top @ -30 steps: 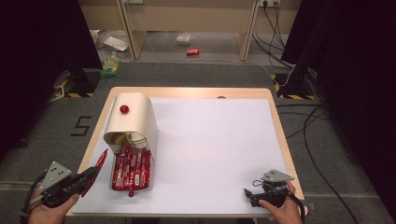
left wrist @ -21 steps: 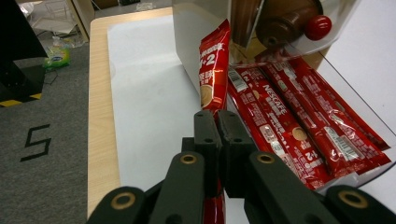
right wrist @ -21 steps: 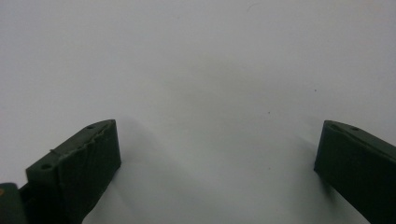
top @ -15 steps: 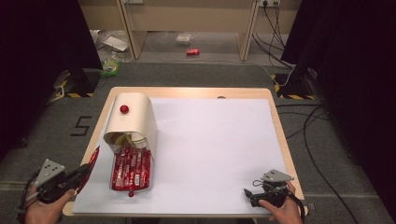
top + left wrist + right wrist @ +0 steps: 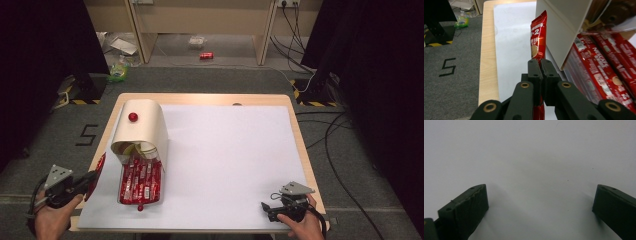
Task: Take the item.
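Near the left edge of the surface (image 5: pixel 210 100), beside the cream box (image 5: pixel 142 125) and its tray of red packets (image 5: pixel 141 181), our left tongs (image 5: pixel 540 67) pinch one red packet (image 5: pixel 538 37), while our right tongs (image 5: pixel 540 212) are spread wide, touching nothing.

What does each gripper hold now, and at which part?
The left gripper pinches a red sachet near its lower end. The right gripper is open and holds nothing.

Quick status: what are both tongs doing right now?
Left tongs: shut on a red coffee sachet.
Right tongs: open, holding nothing.
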Demonstrator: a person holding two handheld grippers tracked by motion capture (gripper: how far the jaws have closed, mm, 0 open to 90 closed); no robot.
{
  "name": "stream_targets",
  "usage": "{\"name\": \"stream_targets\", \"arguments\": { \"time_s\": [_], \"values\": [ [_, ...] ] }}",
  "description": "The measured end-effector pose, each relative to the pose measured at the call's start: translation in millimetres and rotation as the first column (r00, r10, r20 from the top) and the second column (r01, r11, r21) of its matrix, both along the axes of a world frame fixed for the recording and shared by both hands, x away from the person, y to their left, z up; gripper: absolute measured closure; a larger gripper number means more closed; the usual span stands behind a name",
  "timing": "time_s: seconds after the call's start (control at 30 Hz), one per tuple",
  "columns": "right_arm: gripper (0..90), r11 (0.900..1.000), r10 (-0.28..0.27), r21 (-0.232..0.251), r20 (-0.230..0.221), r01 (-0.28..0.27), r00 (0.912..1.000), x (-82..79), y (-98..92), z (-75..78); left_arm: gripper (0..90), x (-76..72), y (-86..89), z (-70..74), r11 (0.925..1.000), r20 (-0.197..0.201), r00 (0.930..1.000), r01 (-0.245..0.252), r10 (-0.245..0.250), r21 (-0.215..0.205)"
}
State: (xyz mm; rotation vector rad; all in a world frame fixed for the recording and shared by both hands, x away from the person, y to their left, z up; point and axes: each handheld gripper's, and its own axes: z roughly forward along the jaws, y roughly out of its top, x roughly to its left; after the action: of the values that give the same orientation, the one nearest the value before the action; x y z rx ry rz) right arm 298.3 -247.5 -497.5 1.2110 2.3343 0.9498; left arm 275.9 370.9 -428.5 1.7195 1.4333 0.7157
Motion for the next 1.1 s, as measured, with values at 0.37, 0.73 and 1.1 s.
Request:
{"name": "stream_targets", "arguments": {
  "time_s": [0.37, 0.73, 1.1],
  "values": [
    [0.4, 1.000, 0.000, 0.000, 0.000, 0.000, 1.0000, 0.0, -0.1, 0.0, 86.6, 19.3, -0.2, -20.6, 0.9996, -0.041, 0.9988, -0.028, 0.028, 0.001],
    [0.4, 1.000, 0.000, -0.001, 0.001, 0.000, 1.0000, 0.1, 0.0, 0.0, 86.5, 30.0, 3.8, -39.2, 0.9987, -0.075, 0.9959, -0.051, 0.051, 0.001],
    [0.4, 1.000, 0.001, 0.000, 0.001, -0.001, 1.0000, 0.0, -0.1, -0.1, 86.5, 41.4, 0.2, -51.7, 0.9979, -0.095, 0.9934, -0.065, 0.065, 0.005]
  ]
}}
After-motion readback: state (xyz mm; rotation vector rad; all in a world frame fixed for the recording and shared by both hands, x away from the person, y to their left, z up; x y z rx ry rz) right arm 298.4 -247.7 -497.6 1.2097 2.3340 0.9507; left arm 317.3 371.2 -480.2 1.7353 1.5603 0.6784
